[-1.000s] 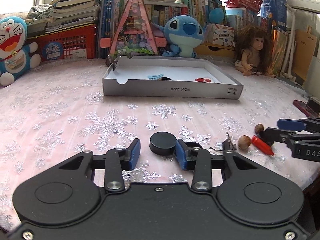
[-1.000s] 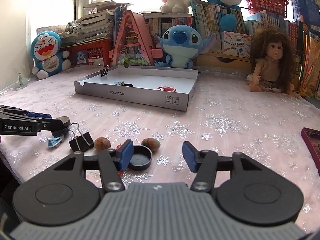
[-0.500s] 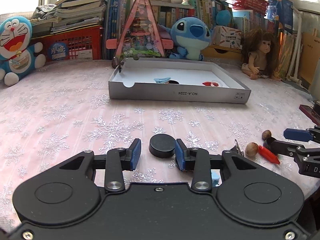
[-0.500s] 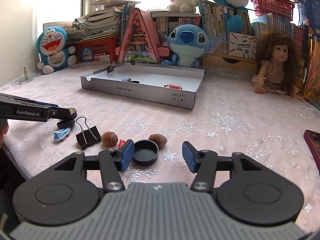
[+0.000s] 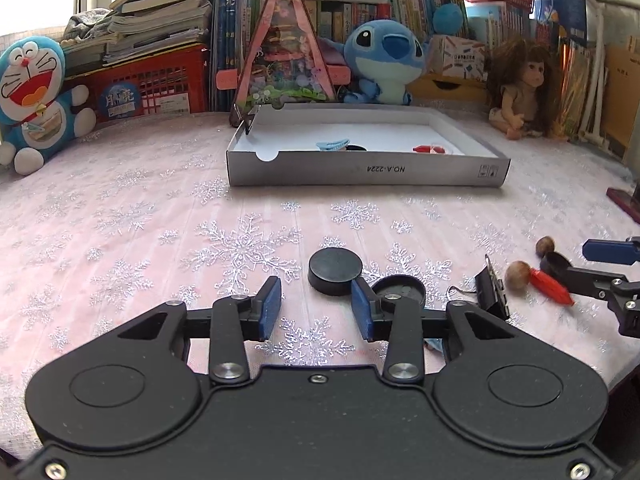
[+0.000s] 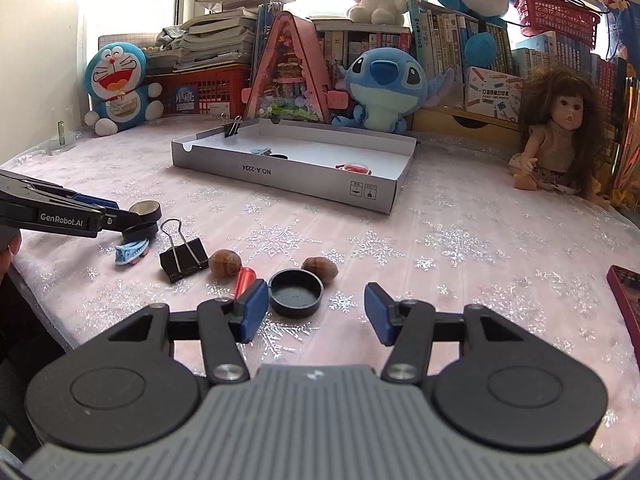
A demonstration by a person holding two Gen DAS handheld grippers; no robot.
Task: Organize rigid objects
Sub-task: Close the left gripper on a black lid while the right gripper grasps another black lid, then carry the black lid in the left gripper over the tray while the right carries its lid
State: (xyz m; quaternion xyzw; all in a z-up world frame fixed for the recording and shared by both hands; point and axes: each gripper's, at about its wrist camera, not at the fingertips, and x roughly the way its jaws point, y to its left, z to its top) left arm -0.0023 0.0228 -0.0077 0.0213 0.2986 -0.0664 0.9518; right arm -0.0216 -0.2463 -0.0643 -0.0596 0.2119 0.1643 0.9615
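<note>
My left gripper (image 5: 316, 309) is open, with a black round cap (image 5: 335, 271) just beyond its right fingertip; from the right wrist view that cap (image 6: 147, 211) looks pinched at the gripper's tip. A second black cap (image 5: 398, 287) lies open side up behind the right finger. My right gripper (image 6: 314, 312) is open and empty, an upturned black cap (image 6: 296, 293) lying just ahead of its left finger. Two nuts (image 6: 225, 263) (image 6: 320, 269), a red piece (image 6: 244, 280), a black binder clip (image 6: 182, 258) and a blue hair clip (image 6: 130, 251) lie nearby.
A white shallow box (image 5: 360, 168) stands farther back, holding a blue clip, a black cap and a red item. Plush toys, a doll (image 6: 560, 136), books and a red crate line the back. A dark red book (image 6: 626, 300) lies at the right edge.
The left gripper has lifted and pulled back with the black cap staying by its right finger; a second cap now shows beneath. The right gripper has drawn back a little.
</note>
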